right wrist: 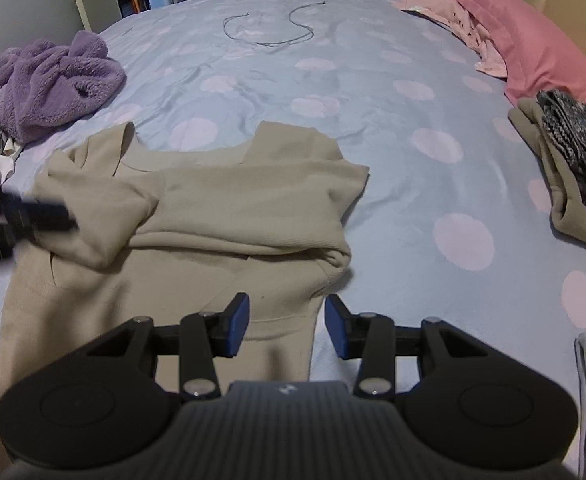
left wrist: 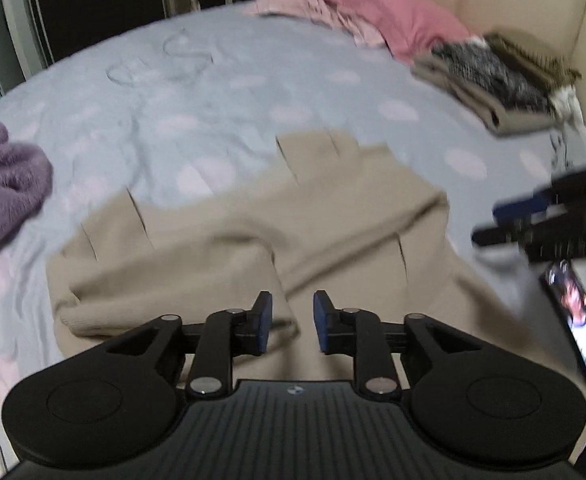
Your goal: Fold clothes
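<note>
Left claw (left wrist: 292,322) spread, empty, above beige sweater (left wrist: 253,240); lit phone (left wrist: 577,320) only here. Right claw (right wrist: 287,326) spread, empty.

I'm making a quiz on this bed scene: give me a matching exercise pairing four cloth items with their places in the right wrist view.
Things:
1. beige sweater
2. purple fleece
3. pink pillow
4. folded clothes stack

Places:
A. far right, by the headboard
B. right edge, nearer than the pillow
C. centre, just ahead of the gripper
D. left edge

Pairs: 1-C, 2-D, 3-A, 4-B
</note>
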`<act>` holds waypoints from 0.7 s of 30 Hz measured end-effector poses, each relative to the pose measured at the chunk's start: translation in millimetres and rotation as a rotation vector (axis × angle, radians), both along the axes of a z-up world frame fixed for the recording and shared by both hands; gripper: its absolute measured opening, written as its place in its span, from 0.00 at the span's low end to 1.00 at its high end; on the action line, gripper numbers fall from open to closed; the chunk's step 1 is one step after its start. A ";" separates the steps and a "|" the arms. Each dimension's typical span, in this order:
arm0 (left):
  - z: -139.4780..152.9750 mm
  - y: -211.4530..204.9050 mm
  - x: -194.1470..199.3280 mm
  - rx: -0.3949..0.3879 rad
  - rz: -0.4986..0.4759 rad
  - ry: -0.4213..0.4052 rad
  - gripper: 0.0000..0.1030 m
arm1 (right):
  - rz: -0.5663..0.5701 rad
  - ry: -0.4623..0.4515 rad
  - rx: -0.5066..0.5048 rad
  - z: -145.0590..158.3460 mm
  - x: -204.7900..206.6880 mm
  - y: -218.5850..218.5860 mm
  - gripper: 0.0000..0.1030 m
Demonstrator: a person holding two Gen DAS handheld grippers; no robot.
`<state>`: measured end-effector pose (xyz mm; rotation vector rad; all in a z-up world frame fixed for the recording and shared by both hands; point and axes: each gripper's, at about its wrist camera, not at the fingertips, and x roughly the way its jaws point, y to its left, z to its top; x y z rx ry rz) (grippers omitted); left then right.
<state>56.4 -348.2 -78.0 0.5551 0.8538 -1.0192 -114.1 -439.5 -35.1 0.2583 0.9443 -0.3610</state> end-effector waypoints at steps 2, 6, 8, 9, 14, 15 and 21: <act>-2.5 11.6 0.9 0.020 0.009 0.005 0.25 | 0.010 -0.012 0.008 0.6 0.2 0.6 0.44; 8.5 44.8 13.6 0.032 0.057 0.015 0.36 | 0.064 -0.042 0.044 3.5 5.7 7.0 0.43; 12.9 62.7 23.5 0.043 0.086 0.002 0.37 | 0.116 -0.045 0.057 4.7 13.1 14.9 0.43; 14.1 69.8 29.3 0.048 0.104 -0.007 0.38 | 0.136 -0.046 0.062 5.8 17.3 18.9 0.43; 11.1 98.4 65.4 0.014 0.237 -0.011 0.37 | 0.265 -0.063 0.055 9.5 56.0 54.0 0.42; 9.2 101.3 71.9 0.012 0.256 0.000 0.37 | 0.289 -0.067 0.052 8.6 65.7 62.3 0.42; 0.6 117.2 95.7 0.009 0.307 0.016 0.37 | 0.422 -0.088 0.046 -2.2 130.3 110.5 0.41</act>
